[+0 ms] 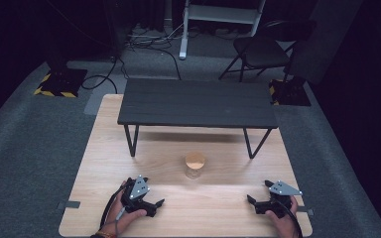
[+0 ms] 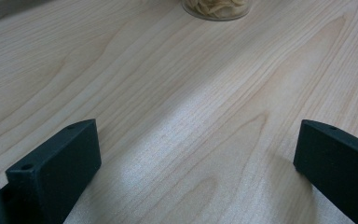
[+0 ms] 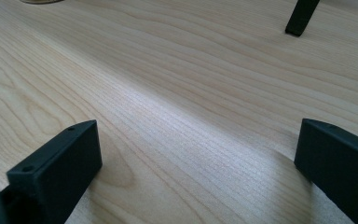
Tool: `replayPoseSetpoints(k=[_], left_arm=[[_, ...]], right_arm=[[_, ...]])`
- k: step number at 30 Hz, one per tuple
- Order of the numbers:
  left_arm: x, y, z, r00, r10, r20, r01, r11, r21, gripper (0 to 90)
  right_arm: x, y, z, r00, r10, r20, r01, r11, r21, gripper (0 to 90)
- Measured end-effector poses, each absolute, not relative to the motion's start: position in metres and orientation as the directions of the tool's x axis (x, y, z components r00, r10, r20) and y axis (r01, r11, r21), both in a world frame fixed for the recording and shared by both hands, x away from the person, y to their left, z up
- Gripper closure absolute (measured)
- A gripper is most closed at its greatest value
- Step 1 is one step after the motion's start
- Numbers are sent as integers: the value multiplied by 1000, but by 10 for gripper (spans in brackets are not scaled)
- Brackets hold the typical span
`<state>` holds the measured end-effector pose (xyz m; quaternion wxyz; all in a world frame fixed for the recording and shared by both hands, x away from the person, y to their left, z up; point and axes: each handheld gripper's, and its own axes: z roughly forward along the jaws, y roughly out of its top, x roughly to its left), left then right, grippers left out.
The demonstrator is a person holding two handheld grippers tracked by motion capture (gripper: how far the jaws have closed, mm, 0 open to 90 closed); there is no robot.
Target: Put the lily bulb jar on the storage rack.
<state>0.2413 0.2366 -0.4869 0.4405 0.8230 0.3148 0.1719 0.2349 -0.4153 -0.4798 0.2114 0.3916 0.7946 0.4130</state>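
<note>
While both wait apart, black shelf (image 1: 197,103) just behind jar (image 1: 195,165).

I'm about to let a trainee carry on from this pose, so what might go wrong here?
The small clear glass jar with a cork lid stands alone mid-table between both hands; a sideways approach by the open left gripper might knock it over. The low black shelf on thin metal legs stands just behind it, so lifting the jar could strike the shelf's front edge. The open right gripper rests near the light wooden table edge, where its cable may snag.
</note>
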Motion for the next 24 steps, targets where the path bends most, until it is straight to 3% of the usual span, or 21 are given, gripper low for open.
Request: replayPoseSetpoints(k=[12,16,20,24], left_arm=[[243,236,-482,746,666,12,371,-430,823,5],[243,227,-475,745,666,47,364,-465,807,9],[242,213,-460,775,610,167,260,-548,795,12],[265,206,-441,798,592,112,269,-517,813,9]], right_arm=[[233,-413,-480,-591,807,-13,453,345,822,0],[233,-413,-480,-590,807,-13,453,345,822,0],[232,-412,-480,-586,810,-13,455,342,822,0],[232,-412,-480,-583,812,-13,456,340,822,0]])
